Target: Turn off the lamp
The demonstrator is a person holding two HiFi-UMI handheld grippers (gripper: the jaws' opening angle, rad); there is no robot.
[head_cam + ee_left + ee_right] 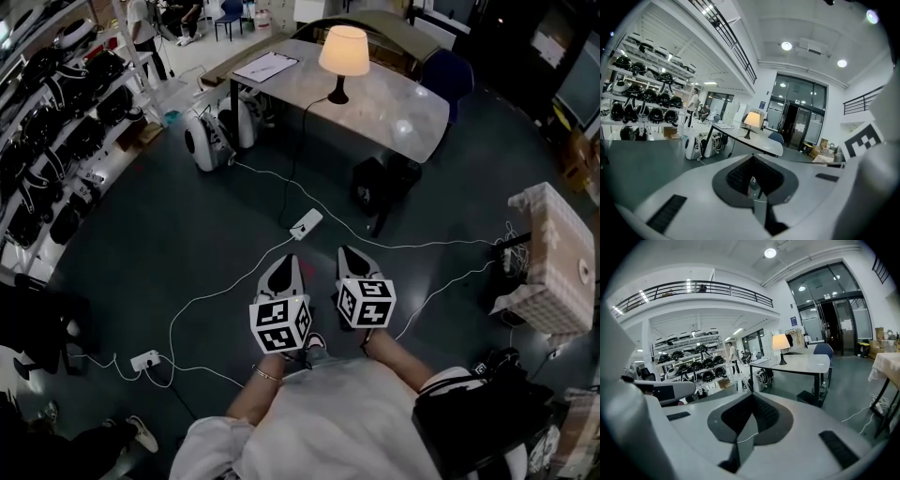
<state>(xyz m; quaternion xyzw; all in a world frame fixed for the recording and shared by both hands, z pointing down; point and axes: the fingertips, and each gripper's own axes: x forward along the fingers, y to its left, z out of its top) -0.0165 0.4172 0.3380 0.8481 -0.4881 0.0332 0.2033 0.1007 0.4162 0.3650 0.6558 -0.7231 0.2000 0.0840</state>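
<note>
Table lamp (342,58): lit, cream shade glowing, upright on a pale grey table (408,122) at the far side of the room, towards the middle of the top and well apart from both grippers. Long axis vertical: shade uppermost, dark slim stem beneath, round dark foot flat on the table top. Black cord from the foot over the near table edge and down to the dark floor, towards a white power strip (306,224). Left gripper (289,262): clenched, jaw tips meeting, nothing between them; aimed forward and slightly down towards the table, lamp small and central in the left gripper view. Right gripper (349,255): clenched likewise and empty; same heading, just beside the left one, lamp right of centre in the right gripper view. Both held over the floor on the near side of the power strip, marker cubes towards the person. Clipboard with paper (265,67) at the table's left end. Blue chair (445,73) behind the table. Shelves of dark helmets (56,103) along the left wall. Thin white cables across the floor.
</note>
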